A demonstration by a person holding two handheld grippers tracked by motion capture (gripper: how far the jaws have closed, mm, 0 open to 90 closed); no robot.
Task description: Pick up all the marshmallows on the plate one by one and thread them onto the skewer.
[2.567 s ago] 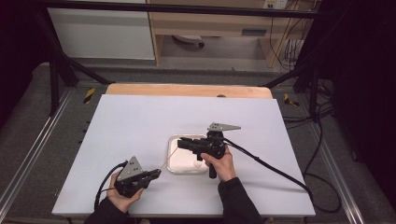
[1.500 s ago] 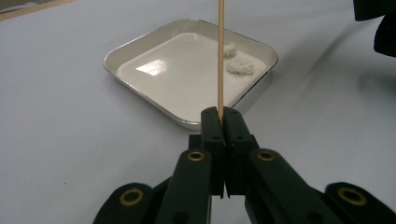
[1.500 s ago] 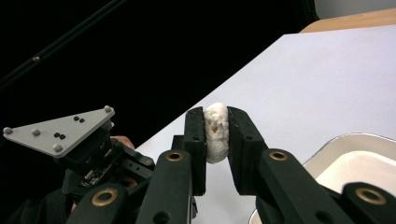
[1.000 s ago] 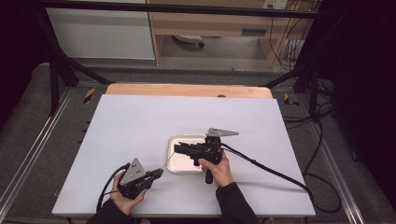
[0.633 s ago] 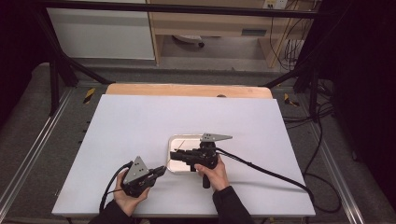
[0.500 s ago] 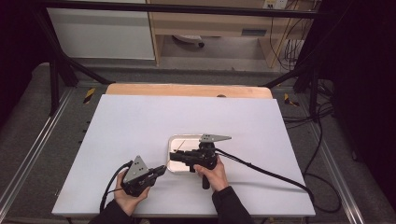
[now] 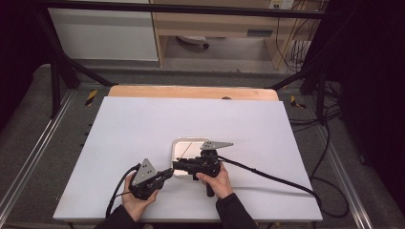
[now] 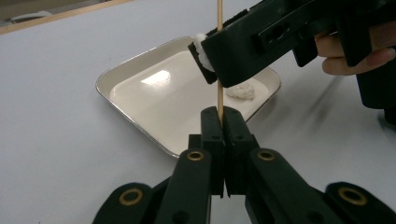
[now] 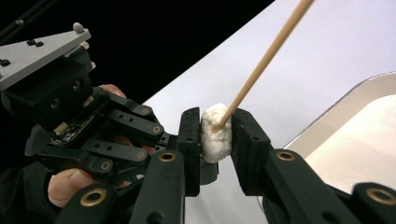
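1. Two tongs meet low in the centre of the high view, each in one of our hands, just at the near edge of a white tray point(image 7: 188, 144) on the desk point(image 7: 143, 124).
2. Our left tongs point(image 7: 168, 172), lower left of centre in that view, are fully closed on the near end of a thin wooden skewer point(image 8: 219, 56); in the left gripper view the stick rises straight up from between the pressed jaws.
3. Our right tongs point(image 9: 216, 130) sit just beyond, with a white marshmallow point(image 9: 215, 133) between the jaws. They have just been opening, yet in the right gripper view the piece sits snug against both pads. The skewer comes down from the upper right of that view and enters the top of the marshmallow.
4. Beyond the tongs, in the left gripper view, the tray lies flat with a second white lump point(image 8: 241, 90) at its far right side.
5. Farther off, the desk's wooden back edge point(image 7: 191, 92) runs across the middle of the high view.
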